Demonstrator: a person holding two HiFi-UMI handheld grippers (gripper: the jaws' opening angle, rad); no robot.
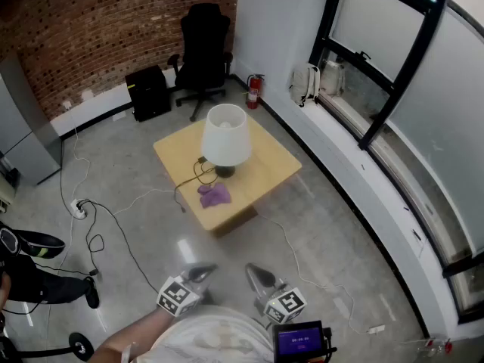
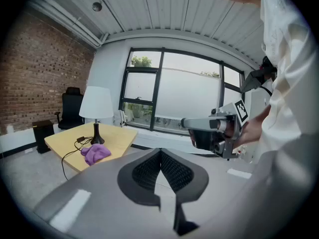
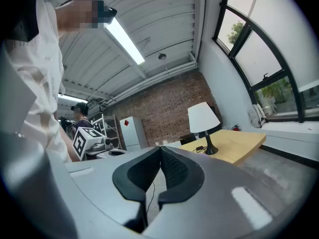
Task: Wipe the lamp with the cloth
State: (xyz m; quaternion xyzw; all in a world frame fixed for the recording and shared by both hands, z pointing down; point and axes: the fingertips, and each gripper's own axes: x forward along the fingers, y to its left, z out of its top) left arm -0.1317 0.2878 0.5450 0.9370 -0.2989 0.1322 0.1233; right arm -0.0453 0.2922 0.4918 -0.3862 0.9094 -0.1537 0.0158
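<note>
With the left gripper [image 1: 203, 269] and right gripper [image 1: 255, 272] closed on nothing, the lamp [image 1: 224, 136] could be toppled if its cord [image 1: 198, 172] is snagged.

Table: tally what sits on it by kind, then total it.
lamp: 1
cloth: 1
cable: 1
Total: 3

Black office chair [image 1: 203, 48], red fire extinguisher [image 1: 255, 91], perhaps 1 backpack [image 1: 305, 84].
</note>
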